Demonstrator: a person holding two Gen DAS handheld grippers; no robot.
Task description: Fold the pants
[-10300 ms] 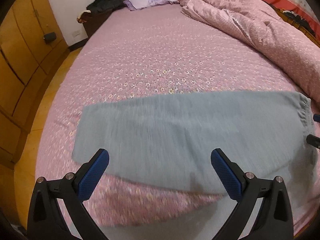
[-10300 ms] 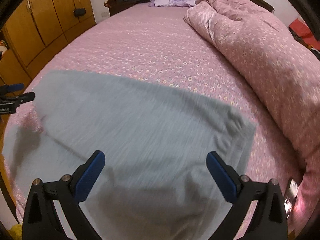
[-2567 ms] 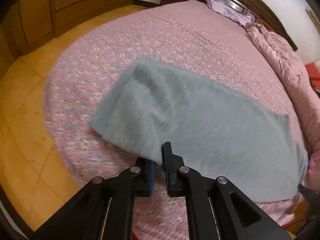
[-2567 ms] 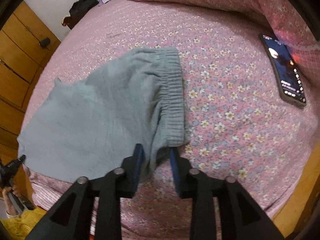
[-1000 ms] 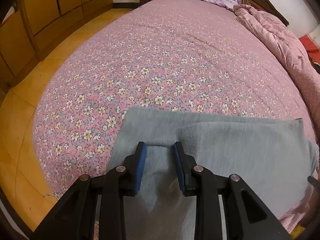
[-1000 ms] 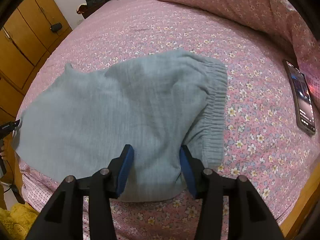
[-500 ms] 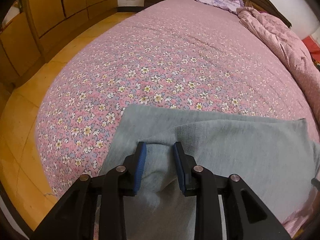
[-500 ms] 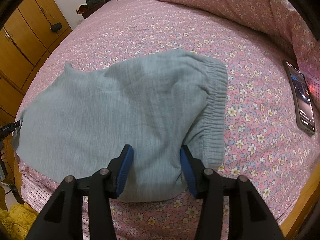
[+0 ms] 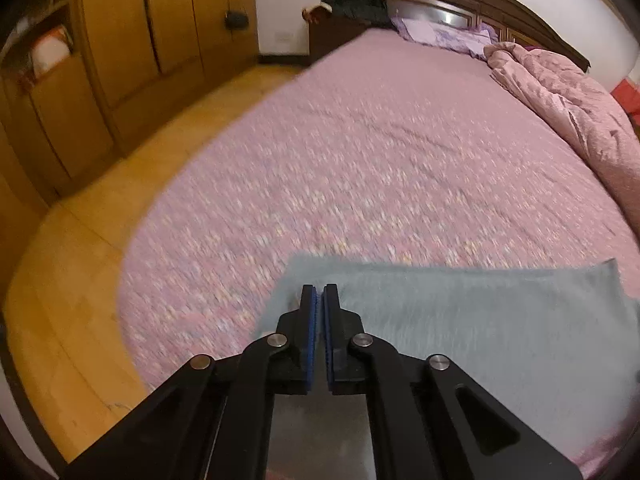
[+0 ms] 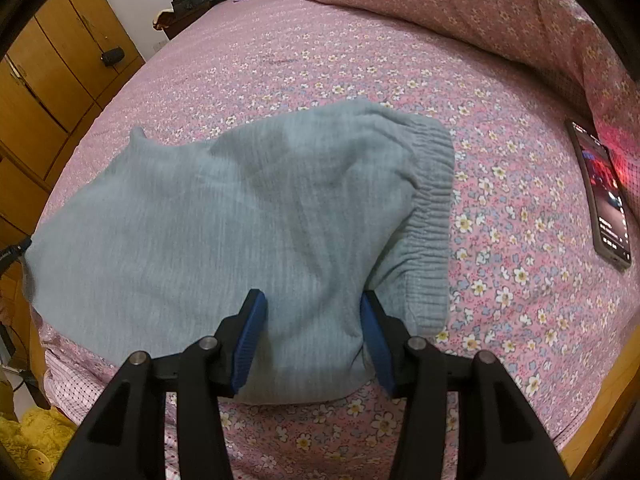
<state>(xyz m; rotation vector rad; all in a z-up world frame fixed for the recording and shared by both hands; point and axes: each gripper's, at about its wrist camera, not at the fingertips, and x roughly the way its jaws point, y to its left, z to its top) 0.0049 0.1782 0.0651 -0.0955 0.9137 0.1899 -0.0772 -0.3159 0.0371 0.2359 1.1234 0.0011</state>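
Observation:
The grey-green pants [image 10: 248, 224] lie folded on the pink flowered bed, elastic waistband [image 10: 432, 216] at the right. My right gripper [image 10: 314, 320] is open, its blue pads on either side of the pants' near edge by the waistband. In the left wrist view the pants [image 9: 480, 320] lie at the lower right. My left gripper [image 9: 319, 300] is shut over the pants' left end; whether cloth is pinched between the pads does not show. The left gripper's tip [image 10: 14, 250] shows at the left edge of the right wrist view.
A phone [image 10: 604, 196] lies on the bed right of the waistband. A pink quilt [image 9: 576, 108] is heaped along the bed's right side. Wooden wardrobes [image 9: 120, 60] and floor [image 9: 72, 280] lie left of the bed. Pillows [image 9: 440, 34] sit by the headboard.
My left gripper has closed from slightly open to shut and lifted, tilting its view up toward the headboard. My right gripper stays open around the pants' edge, unmoved.

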